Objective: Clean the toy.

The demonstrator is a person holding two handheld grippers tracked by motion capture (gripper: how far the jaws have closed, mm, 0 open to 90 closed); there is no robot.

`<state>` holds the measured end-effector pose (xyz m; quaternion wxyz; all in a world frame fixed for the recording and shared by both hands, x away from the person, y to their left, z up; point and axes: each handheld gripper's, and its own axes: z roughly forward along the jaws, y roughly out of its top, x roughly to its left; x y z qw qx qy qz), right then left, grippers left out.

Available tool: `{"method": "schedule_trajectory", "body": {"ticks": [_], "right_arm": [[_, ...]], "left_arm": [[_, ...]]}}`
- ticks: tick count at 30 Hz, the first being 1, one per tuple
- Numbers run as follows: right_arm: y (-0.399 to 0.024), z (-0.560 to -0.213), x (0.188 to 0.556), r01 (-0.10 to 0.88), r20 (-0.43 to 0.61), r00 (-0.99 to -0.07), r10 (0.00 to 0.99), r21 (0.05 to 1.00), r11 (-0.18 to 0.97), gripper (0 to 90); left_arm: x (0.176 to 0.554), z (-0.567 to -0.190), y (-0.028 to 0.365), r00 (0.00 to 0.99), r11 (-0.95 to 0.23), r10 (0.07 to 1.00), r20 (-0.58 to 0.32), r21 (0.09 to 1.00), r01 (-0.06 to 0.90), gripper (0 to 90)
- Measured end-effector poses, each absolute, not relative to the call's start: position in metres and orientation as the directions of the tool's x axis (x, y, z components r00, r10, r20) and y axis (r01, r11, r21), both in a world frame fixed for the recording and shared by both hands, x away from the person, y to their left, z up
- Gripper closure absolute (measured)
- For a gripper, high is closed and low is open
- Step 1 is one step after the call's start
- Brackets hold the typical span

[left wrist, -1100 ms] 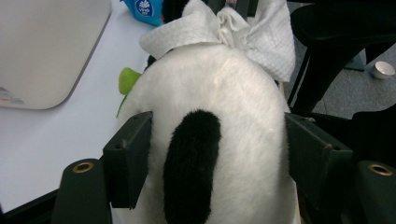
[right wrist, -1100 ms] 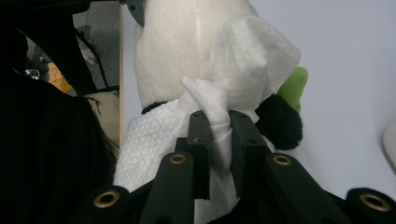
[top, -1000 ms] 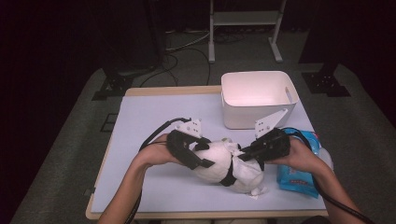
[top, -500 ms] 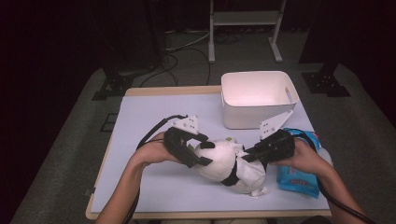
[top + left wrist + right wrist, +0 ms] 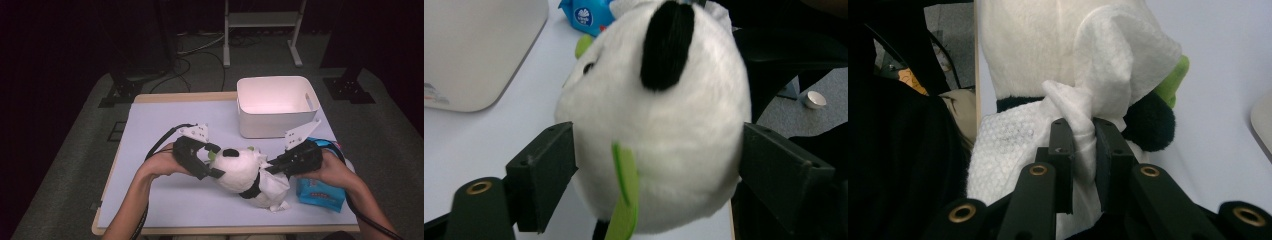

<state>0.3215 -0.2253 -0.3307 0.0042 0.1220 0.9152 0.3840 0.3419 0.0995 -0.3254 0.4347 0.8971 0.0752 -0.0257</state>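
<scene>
A white plush panda with black ears lies on the table mat, and a white wipe is tied round its neck. My left gripper straddles its head. Its jaws have just been opening, but both pads still touch the plush on either side. A green leaf hangs from the panda between the jaws. My right gripper comes in from the right and is shut on the knotted end of the wipe, close to the panda's body.
A white bin stands behind the panda at the back right. A blue pack of wipes lies under the right hand near the mat's right edge. The pale mat lies bare to the left and at the front.
The left gripper's jaws stand slightly wider around the panda's head. Both hands and the panda stay nearly where they were.
</scene>
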Motion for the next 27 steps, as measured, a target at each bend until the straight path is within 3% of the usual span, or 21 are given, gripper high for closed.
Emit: {"method": "schedule_trajectory", "body": {"ticks": [24, 27], "right_arm": [[-0.252, -0.341, 0.319, 0.282, 0.121, -0.951, 0.284, 0.711, 0.644, 78.9], [-0.252, -0.341, 0.318, 0.285, 0.123, -0.950, 0.286, 0.713, 0.640, 78.8]], "left_arm": [[0.342, -0.349, 0.085, 0.983, -0.606, 0.072, -0.169, 0.775, 0.178, 11.9], [0.343, -0.350, 0.084, 0.983, -0.584, 0.061, -0.170, 0.793, 0.174, 16.0]]}}
